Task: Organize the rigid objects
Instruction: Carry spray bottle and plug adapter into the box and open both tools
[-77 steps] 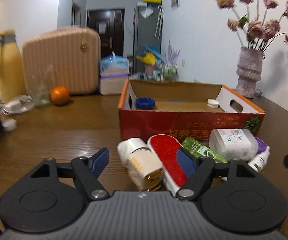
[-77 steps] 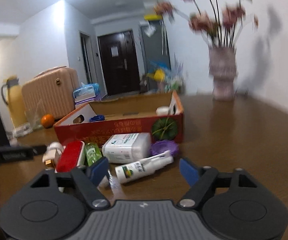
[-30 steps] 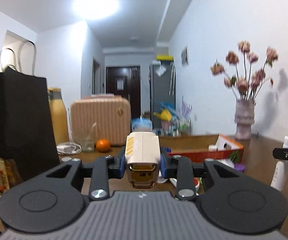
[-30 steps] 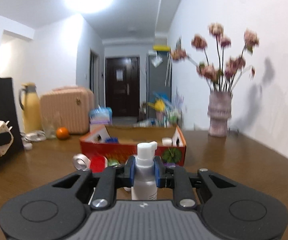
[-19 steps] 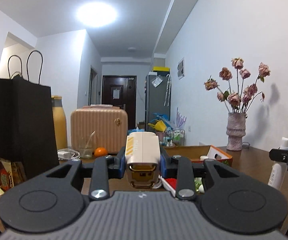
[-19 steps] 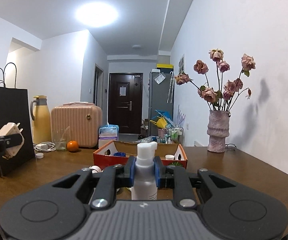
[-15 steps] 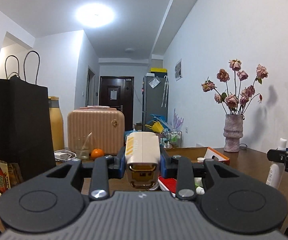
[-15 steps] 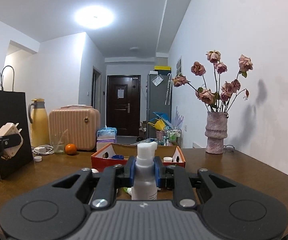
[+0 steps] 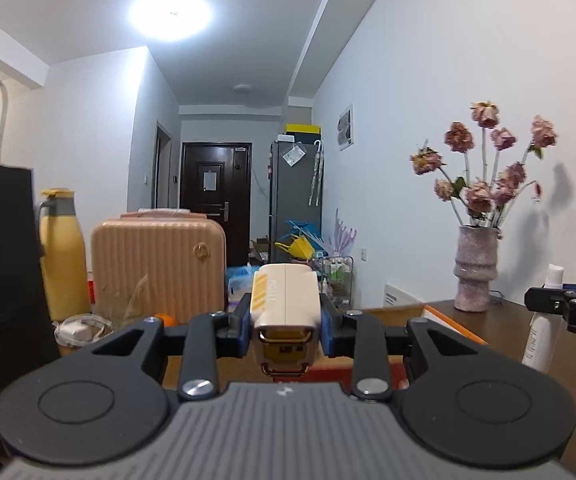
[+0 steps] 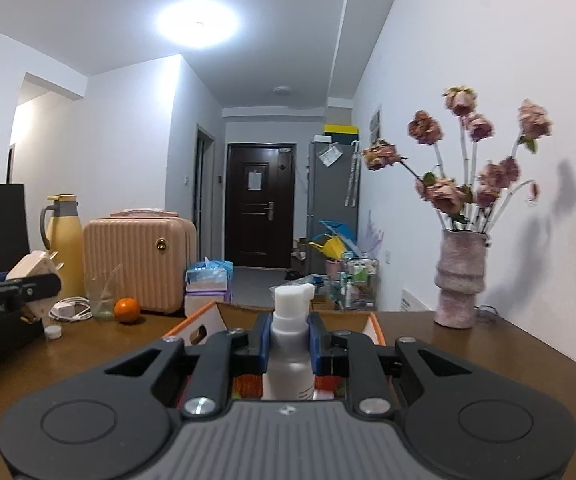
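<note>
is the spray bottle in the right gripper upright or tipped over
Upright. The spray bottle stands vertical with its white nozzle on top, clamped between the right gripper fingers above the cardboard box.

This is a lived-in home, seen from a wooden dining table [image 10: 487, 360] that looks down a hallway to a dark front door [image 10: 260, 204]. A grey fridge [image 10: 333, 200] stands by the hall with papers stuck on it. On the table sit a vase of dried roses [image 10: 461, 280], a yellow thermos jug [image 10: 62, 240], a small pink suitcase [image 10: 140, 260], 1 orange [image 10: 126, 309] and a tissue pack [image 10: 208, 276]. A round ceiling light [image 10: 198, 24] glows overhead.
</note>
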